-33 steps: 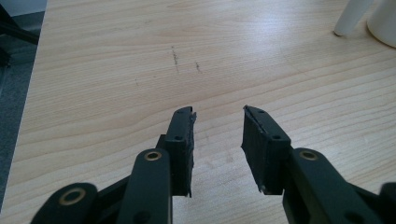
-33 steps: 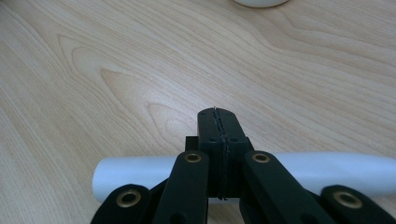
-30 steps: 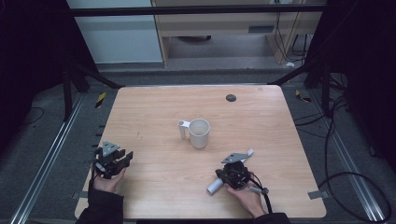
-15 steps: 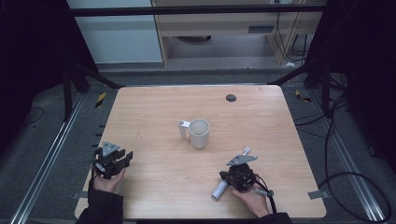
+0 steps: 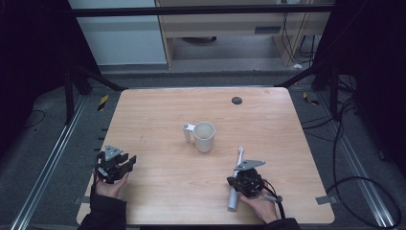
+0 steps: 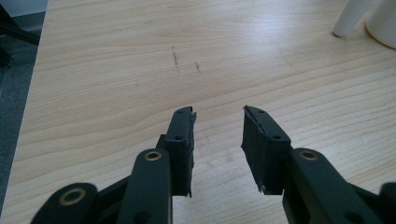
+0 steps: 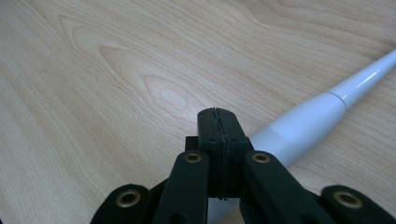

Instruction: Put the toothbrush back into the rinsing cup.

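A white mug (image 5: 204,136) stands upright at the middle of the wooden table (image 5: 163,115), its handle to the left; its base and handle (image 6: 348,18) show at the top right of the left gripper view. A white toothbrush (image 5: 232,199) lies flat at the front right, head pointing away from me. My right gripper (image 5: 238,181) sits low over its handle (image 7: 303,121), jaws shut tight with nothing between them; the brush passes beneath them. My left gripper (image 5: 128,162) rests at the front left, open (image 6: 218,112) over bare wood.
A small dark round disc (image 5: 236,100) sits near the far edge of the table. A cable (image 5: 277,203) trails from the right gripper over the front edge. Metal rails and loose cables run along the floor on both sides.
The toothbrush has swung from a slant at the right gripper's front left to nearly straight away from me, under the gripper. The left gripper has stayed put.
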`<state>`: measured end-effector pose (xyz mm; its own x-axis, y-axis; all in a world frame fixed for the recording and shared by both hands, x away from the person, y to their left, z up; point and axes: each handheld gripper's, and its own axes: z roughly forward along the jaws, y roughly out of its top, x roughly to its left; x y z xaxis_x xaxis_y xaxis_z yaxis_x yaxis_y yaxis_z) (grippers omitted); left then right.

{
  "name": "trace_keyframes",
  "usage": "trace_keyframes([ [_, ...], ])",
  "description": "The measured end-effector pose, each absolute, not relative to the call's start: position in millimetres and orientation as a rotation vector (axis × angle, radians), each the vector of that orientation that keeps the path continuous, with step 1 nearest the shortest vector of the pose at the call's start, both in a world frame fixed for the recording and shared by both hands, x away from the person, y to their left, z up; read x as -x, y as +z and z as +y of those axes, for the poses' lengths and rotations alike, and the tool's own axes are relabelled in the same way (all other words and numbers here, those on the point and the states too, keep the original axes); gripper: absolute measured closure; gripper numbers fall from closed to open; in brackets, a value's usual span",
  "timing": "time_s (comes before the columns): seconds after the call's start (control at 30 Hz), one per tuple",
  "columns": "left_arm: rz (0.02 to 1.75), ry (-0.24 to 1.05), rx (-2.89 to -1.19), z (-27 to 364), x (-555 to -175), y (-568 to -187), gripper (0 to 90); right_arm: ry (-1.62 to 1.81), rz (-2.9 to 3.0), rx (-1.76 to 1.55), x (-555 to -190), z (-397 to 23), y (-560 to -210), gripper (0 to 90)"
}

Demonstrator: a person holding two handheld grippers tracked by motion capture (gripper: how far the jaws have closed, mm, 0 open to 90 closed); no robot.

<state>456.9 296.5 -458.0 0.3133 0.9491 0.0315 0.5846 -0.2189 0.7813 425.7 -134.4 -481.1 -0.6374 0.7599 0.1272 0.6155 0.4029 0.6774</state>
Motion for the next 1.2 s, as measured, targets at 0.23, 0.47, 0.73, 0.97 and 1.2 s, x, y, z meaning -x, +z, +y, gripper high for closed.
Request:
trace_keyframes([
  [0.23, 1.357, 0.691, -1.907, 296.6, -456.8, -457.9, 63.0, 1.047, 2.46, -1.231, -424.4, -135.6, -481.0, 90.0],
  [0.47, 1.356, 0.691, -1.909, 296.3, -456.8, -458.0, 63.1, 1.039, 2.462, -1.233, -423.8, -137.3, -481.2, 90.0],
  [0.73, 1.356, 0.69, -1.91, 296.4, -456.9, -458.0, 63.1, 1.036, 2.462, -1.241, -422.9, -139.5, -481.2, 90.0],
  [0.97, 1.354, 0.689, -1.911, 296.3, -456.8, -458.0, 63.1, 1.026, 2.462, -1.231, -422.8, -140.0, -481.2, 90.0],
  [1.2, 1.354, 0.689, -1.911, 296.3, -456.8, -458.0, 63.1, 1.022, 2.463, -1.235, -422.9, -140.8, -481.4, 90.0],
])
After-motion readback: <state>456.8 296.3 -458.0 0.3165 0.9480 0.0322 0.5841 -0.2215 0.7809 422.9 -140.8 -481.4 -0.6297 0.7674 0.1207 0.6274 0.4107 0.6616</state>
